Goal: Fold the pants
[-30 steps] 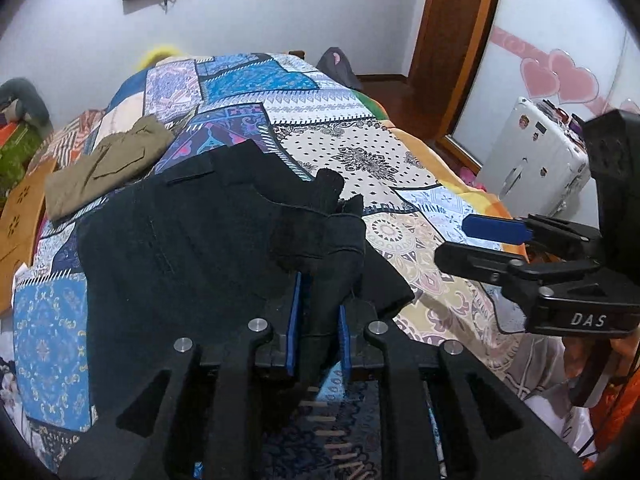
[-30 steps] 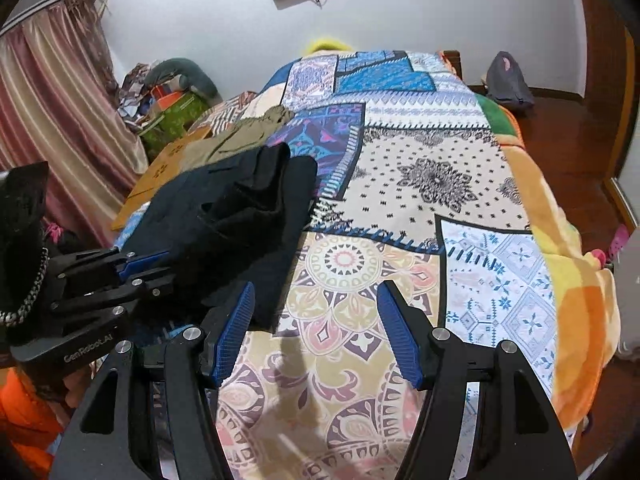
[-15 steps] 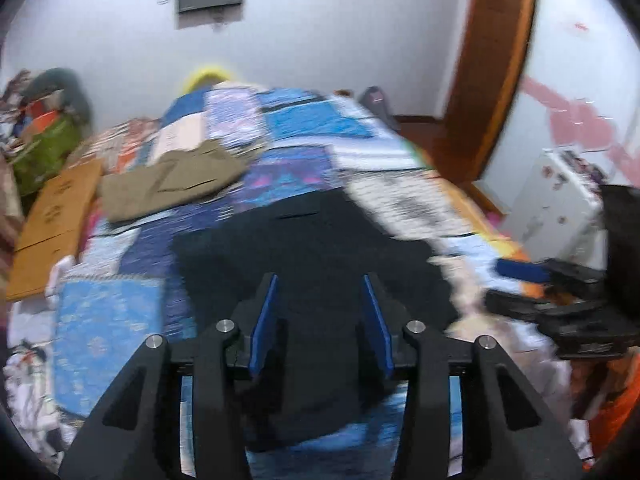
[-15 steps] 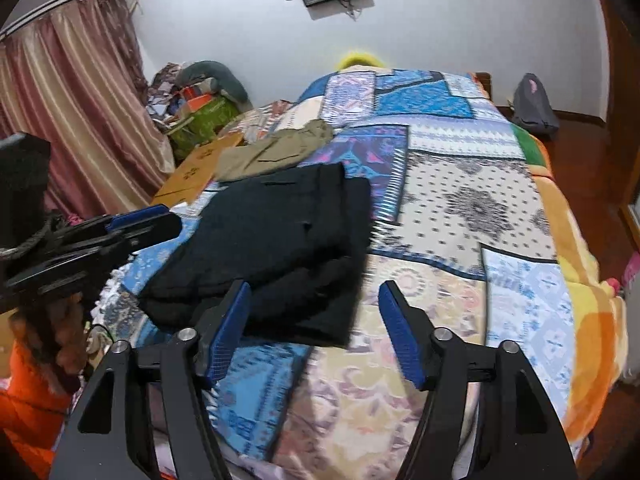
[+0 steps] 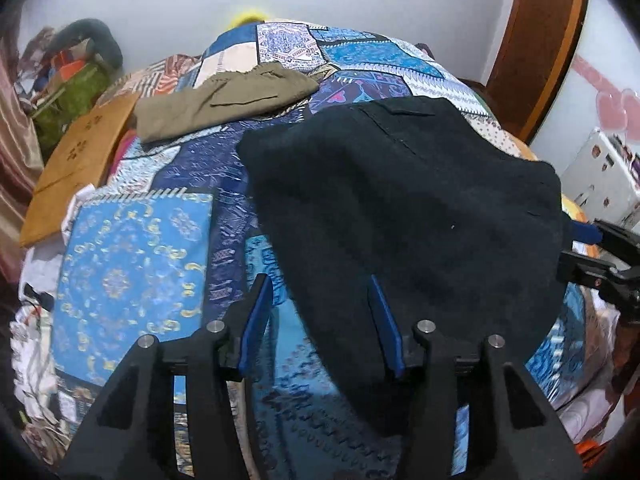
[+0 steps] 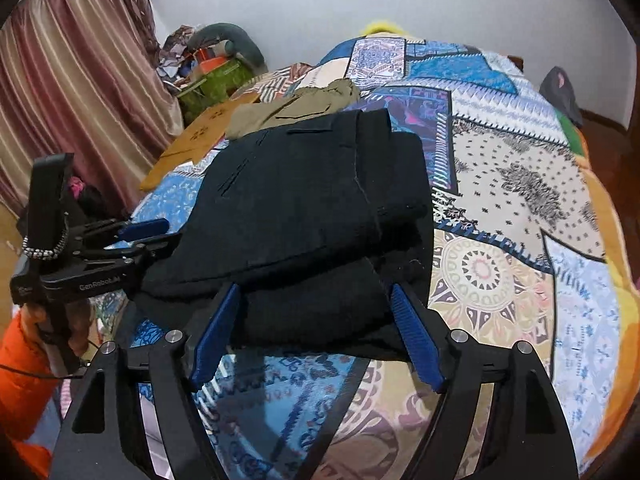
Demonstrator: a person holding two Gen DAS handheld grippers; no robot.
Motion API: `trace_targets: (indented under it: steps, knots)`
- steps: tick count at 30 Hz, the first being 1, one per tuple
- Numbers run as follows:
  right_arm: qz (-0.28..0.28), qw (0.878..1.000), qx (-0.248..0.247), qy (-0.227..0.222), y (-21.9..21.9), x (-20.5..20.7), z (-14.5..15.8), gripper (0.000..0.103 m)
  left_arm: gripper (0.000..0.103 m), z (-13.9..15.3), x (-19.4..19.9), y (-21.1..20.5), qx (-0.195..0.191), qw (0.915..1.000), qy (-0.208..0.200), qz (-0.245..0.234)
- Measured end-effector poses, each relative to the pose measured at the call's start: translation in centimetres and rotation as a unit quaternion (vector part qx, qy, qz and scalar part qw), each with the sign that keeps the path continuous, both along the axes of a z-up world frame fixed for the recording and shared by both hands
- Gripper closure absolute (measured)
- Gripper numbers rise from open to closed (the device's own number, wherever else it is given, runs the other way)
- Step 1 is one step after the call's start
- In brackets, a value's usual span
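Just patchwork bedspread, pink curtain.

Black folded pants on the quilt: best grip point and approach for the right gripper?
Take the black folded pants by the stacked near edge, coming in low from the near side of the patchwork quilt. The layers end there in a thick lip facing the open right gripper, already straddling it. The left gripper, jaws just opened, sits at the left edge.

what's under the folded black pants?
The black pants lie folded on the patchwork bedspread, whose blue and mandala patches show all around them. Whether anything else lies beneath is hidden; the olive pants sit behind, apart.
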State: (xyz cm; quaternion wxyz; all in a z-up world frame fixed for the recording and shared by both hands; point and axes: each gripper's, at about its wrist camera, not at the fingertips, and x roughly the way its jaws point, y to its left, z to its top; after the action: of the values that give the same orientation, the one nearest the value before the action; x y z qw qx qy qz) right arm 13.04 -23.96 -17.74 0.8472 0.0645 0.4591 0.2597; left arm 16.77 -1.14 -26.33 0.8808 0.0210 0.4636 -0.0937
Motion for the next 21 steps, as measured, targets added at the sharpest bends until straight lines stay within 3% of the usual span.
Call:
trace_targets:
  steps: [5, 16, 21]
  knots:
    - [0.017, 0.999, -0.03, -0.017, -0.6, 1.0, -0.3, 0.033, 0.054, 0.6, -0.3, -2.3, 0.025, 0.9996, -0.013, -0.005]
    - [-0.052, 0.998, -0.041, -0.014, -4.7, 4.4, -1.2, 0.033, 0.054, 1.6, 0.2, -8.5, -0.017, 0.9987, -0.027, -0.041]
    - [-0.084, 0.995, -0.05, -0.016, -6.2, 4.2, 0.2, 0.033, 0.054, 1.8, 1.3, -9.9, -0.038, 0.9979, -0.028, -0.044]
